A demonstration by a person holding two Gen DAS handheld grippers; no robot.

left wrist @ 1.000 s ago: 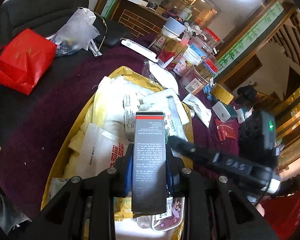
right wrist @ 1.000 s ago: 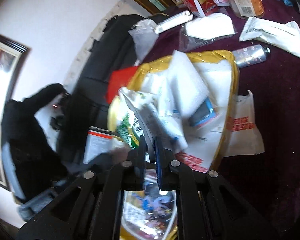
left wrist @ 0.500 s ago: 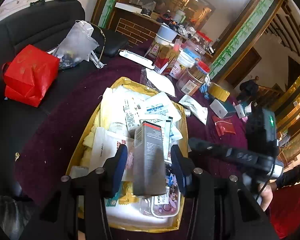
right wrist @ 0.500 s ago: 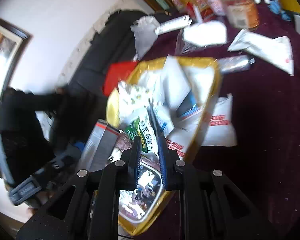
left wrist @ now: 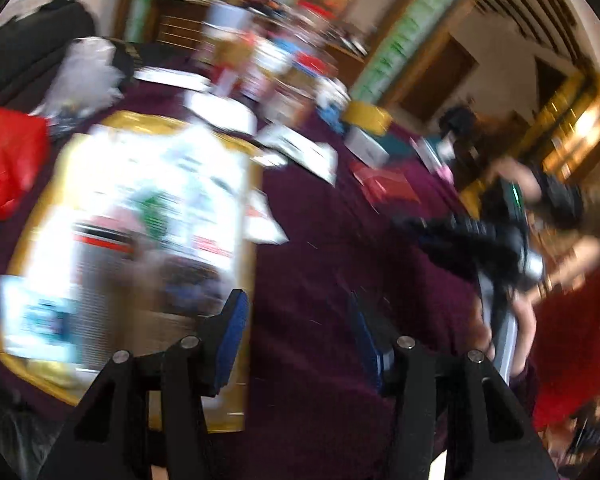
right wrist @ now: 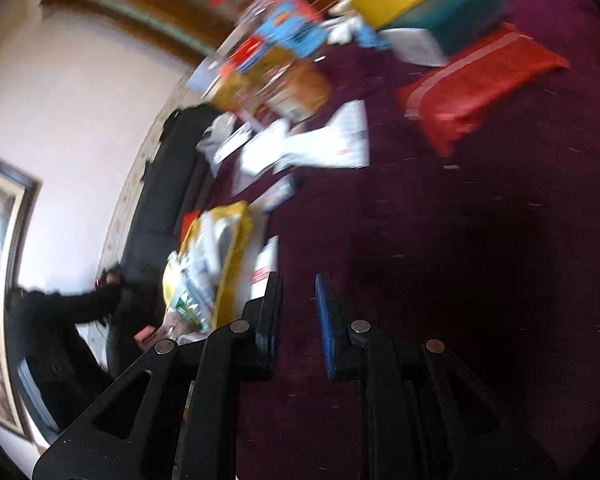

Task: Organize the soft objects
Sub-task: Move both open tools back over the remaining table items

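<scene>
Maroon cloth covers the whole work surface, and both views are badly motion-blurred, so fine detail is unreliable. Your left gripper has its jaws standing apart with nothing between them; they have just been opening, and only bare cloth shows in the gap. The grey carton lies on the heap in the yellow tray, off to the left of your left finger pad, apart from it. That placement reads as deliberate: the tray is the collecting bin, already crowded with white sachets and packets, so whatever is sorted ends up there.

Your right gripper shows a narrow gap between its blue pads, nothing clamped, only cloth visible through it. It points toward the cluttered far side of the table, with the tray left of its fingers. A white packet and a red pouch lie loose on the cloth ahead, well apart from the tray. Judgement: these are the likely remaining soft items, and the right gripper's heading suits a reach toward them. Jars and boxes beyond look rigid; blur prevents telling them apart.
</scene>
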